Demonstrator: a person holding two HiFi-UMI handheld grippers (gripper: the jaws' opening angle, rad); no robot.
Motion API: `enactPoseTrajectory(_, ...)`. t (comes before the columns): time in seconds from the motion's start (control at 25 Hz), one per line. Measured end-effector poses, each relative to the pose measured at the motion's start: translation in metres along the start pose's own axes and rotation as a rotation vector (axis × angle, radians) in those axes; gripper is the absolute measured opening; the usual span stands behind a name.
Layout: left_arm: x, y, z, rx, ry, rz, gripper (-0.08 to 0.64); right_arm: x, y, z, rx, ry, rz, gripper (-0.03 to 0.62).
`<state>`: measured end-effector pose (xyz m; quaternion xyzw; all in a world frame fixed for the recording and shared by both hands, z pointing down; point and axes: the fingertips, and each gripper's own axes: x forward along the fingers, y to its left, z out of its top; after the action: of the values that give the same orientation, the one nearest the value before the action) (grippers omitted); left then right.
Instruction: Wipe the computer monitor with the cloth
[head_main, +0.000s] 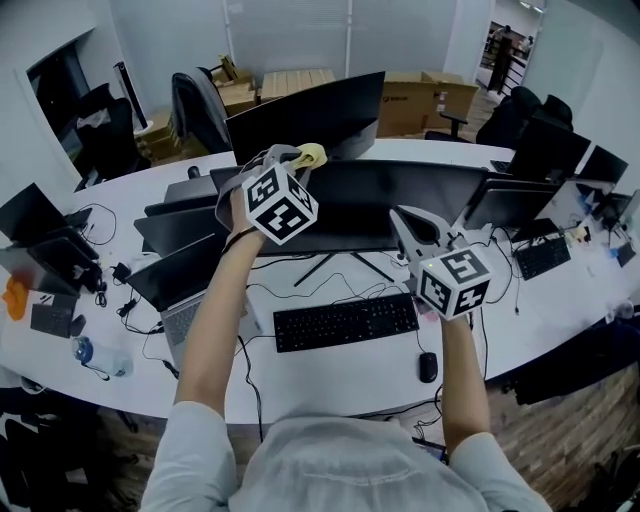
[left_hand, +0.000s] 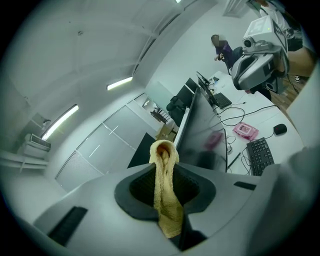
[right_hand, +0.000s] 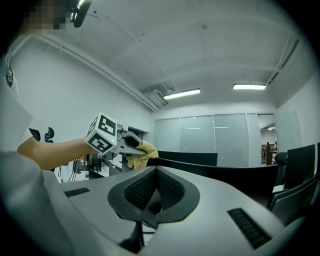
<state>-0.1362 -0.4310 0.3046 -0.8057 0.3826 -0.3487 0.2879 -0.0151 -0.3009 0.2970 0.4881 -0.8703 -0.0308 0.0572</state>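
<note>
The left gripper (head_main: 296, 157), jaws clamped on the yellow cloth (head_main: 311, 154), sits at the monitor's (head_main: 400, 205) top left corner with the screen stretching away rightward, while the right gripper (head_main: 405, 226), closed on nothing, hangs before its right half.

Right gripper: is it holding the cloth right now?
No, the right gripper has its jaws shut together with nothing between them; the yellow cloth is clamped in the left gripper.

— What is worn?
— A pale grey shirt (head_main: 330, 465) with short sleeves (head_main: 195, 440).
— And the tools?
— Left gripper (head_main: 297, 157) and right gripper (head_main: 400, 215): grey shells, black ribbed fingers (right_hand: 137, 192), each with a white cube (head_main: 280, 203) bearing black square markers.
</note>
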Motion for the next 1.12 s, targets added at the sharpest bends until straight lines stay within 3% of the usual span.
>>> enactPoseTrajectory(0.44, -0.043, 0.042, -0.087, -0.042, 0.069, 0.050, 0.078, 0.056, 0.066, -0.002, -0.006, 0.004, 0.075, 0.027)
enactPoseTrajectory(0.64, -0.056, 0.054, -0.112, -0.063, 0.087, 0.073, 0.078, 0.069, 0.085, 0.003, -0.004, -0.004, 0.101, 0.026)
enactPoseTrajectory(0.88, -0.069, 0.063, -0.134, -0.080, 0.095, 0.113, 0.078, 0.079, 0.100, -0.001, -0.008, 0.058, 0.109, 0.026)
enactPoseTrajectory(1.0, -0.077, 0.073, -0.147, -0.148, 0.081, 0.157, 0.078, 0.081, 0.103, -0.003, -0.029, 0.075, 0.108, 0.026)
enactPoseTrajectory(1.12, -0.090, 0.086, -0.161, -0.305, 0.024, 0.204, 0.078, 0.084, 0.107, -0.004, -0.039, 0.067, 0.119, 0.026)
